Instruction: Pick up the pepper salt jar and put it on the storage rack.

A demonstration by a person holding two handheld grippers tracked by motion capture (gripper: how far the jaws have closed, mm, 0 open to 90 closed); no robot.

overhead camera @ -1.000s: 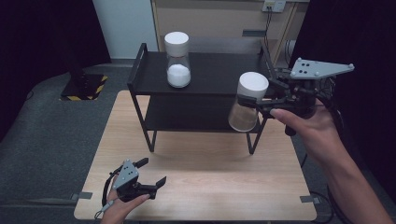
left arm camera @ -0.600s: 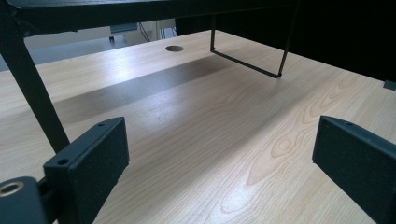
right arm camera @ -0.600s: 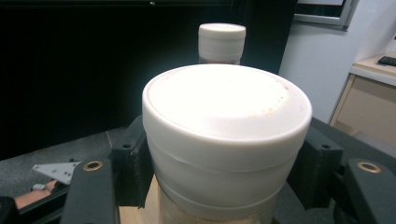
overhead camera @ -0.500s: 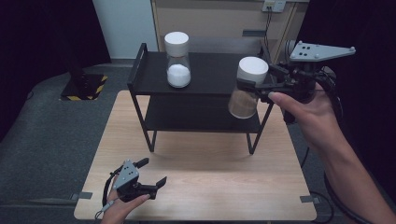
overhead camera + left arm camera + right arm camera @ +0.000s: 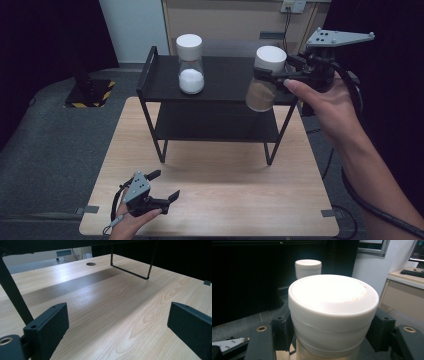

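A glass jar with a white lid and brownish contents (image 5: pixel 264 80) hangs in the air at the right end of the black two-tier shelf (image 5: pixel 165 70), level with its top tier. My right gripper (image 5: pixel 267 75) is shut on it just under the lid (image 5: pixel 333 300), jaws pressing both sides. A second jar with white powder (image 5: pixel 190 64) stands upright on the shelf's top tier, also seen behind the held lid (image 5: pixel 308 267). My left gripper (image 5: pixel 164 186) rests low over the front left of the wooden table (image 5: pixel 225 200), open, with nothing between its jaws (image 5: pixel 117 322).
The shelf's lower tier (image 5: pixel 215 122) is bare, and its thin legs (image 5: pixel 130 267) stand on the table. Grey floor lies left of the table; a wooden cabinet (image 5: pixel 240 20) stands behind. A cable trails from the right hand.
My right gripper has carried the brownish jar up and farther back, from beside the shelf's right front corner to the level of the top tier. The left gripper has stayed still.
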